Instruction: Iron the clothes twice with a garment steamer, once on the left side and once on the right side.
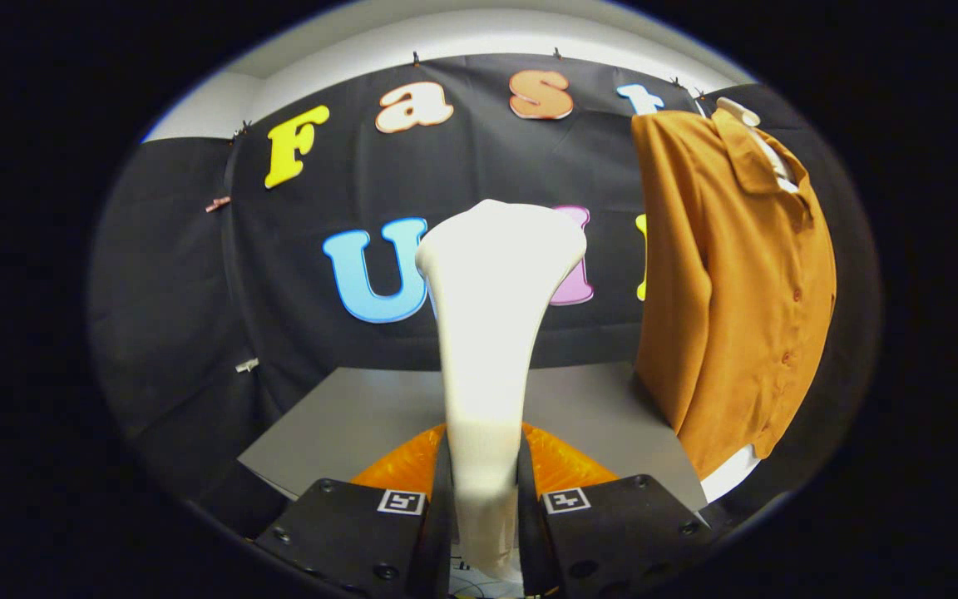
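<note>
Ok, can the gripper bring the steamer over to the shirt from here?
Probably yes. The gripper is shut on the steamer, and the orange shirt hangs ahead to the right, apart from it, with nothing between them above the grey table.

White garment steamer (491, 333) upright between fingers; orange shirt (733, 283) hangs, seemingly unbuttoned.

Steamer (487, 349) blurring along its edges, its lower end dropping out of sight between the clamping fingers (421, 466) of the gripper (486, 499). Shirt (737, 283) hiding its own far side and most of its hanger (737, 110). Table (346, 424) partly disappearing behind steamer and shirt.
</note>
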A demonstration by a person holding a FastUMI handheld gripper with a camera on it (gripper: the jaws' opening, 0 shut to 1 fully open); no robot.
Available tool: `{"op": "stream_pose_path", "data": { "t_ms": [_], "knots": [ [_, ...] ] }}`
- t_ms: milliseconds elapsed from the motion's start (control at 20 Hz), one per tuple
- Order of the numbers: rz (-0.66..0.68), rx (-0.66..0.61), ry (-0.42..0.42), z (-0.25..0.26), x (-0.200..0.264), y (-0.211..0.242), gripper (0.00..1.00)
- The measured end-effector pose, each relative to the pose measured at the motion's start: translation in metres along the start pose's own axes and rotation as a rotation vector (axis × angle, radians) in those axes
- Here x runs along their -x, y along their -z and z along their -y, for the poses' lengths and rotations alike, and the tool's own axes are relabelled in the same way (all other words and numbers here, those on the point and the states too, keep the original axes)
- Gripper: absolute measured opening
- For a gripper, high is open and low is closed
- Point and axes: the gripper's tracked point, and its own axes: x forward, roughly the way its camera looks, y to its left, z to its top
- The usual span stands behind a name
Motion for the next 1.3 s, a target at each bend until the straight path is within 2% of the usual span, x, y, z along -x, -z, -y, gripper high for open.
{"op": "stream_pose_path", "data": {
  "t_ms": [100,300,500,700,900,1300],
  "knots": [
    [0.078,0.034,0.01,-0.005,0.029,-0.017,0.36],
    [0.198,0.066,0.083,0.009,0.084,-0.047,0.36],
    [0.261,0.084,0.18,0.052,0.122,-0.062,0.36],
    [0.279,0.069,0.243,0.113,0.129,-0.071,0.36],
    [0.24,0.029,0.221,0.176,0.113,-0.068,0.36],
    [0.149,-0.045,0.083,0.269,0.043,-0.056,0.36]
  ]
}}
